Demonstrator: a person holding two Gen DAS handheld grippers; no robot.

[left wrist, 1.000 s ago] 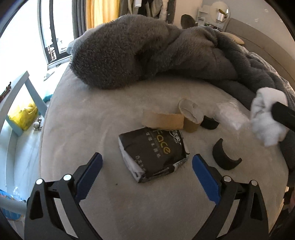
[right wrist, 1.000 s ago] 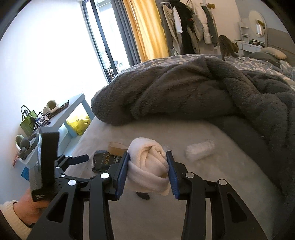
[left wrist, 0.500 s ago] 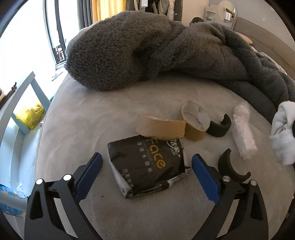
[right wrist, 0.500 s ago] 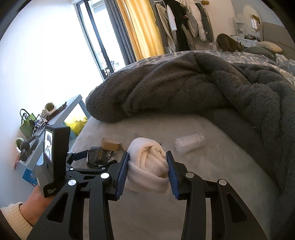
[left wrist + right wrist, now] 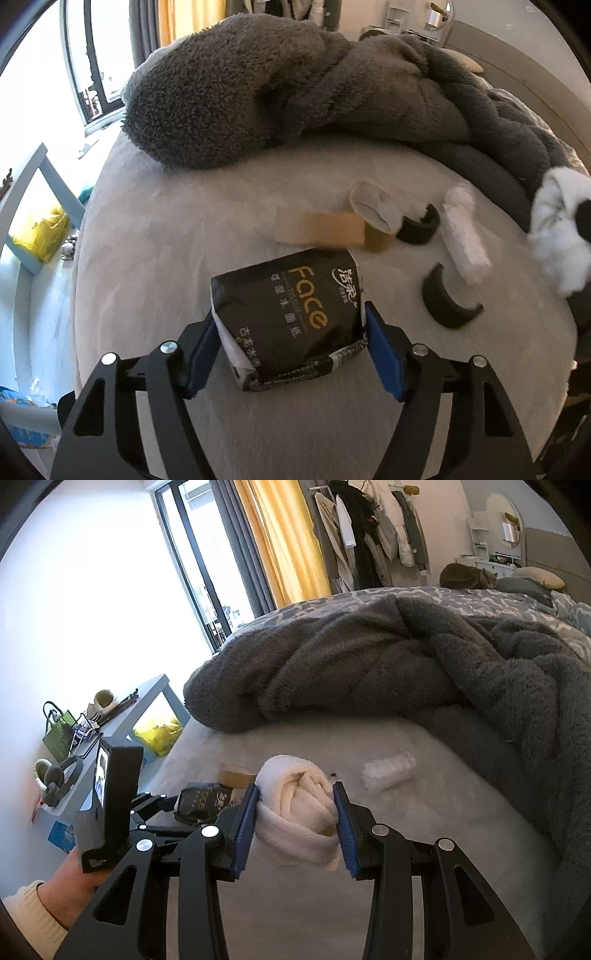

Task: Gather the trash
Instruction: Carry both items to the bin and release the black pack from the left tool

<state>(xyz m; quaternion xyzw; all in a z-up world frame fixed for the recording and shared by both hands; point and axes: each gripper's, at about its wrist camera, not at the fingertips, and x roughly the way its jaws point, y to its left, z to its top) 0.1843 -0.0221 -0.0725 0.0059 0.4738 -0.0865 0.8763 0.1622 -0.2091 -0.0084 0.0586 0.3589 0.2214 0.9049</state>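
Observation:
A black "Face" tissue pack [image 5: 291,314] lies on the grey bed sheet [image 5: 155,236]. My left gripper [image 5: 291,350] has its blue pads against both sides of the pack's near end. It shows from the side in the right wrist view [image 5: 205,803]. My right gripper [image 5: 297,816] is shut on a rolled white sock [image 5: 299,812] and holds it above the bed; the sock also shows in the left wrist view [image 5: 557,236]. Beyond the pack lie a flat cardboard piece [image 5: 317,229], a cardboard tube [image 5: 375,218], two black curved pieces [image 5: 445,299] and a white wrapped roll [image 5: 465,236].
A thick grey blanket [image 5: 280,85] is heaped across the far side of the bed. A pale blue side table [image 5: 147,701] with a green bag and headphones [image 5: 55,779] stands left of the bed. A yellow bag [image 5: 160,734] sits under it. A cat [image 5: 467,576] lies far back.
My left gripper has moved forward over the tissue pack and closed its pads onto it. My right gripper keeps hold of the sock and has shifted slightly.

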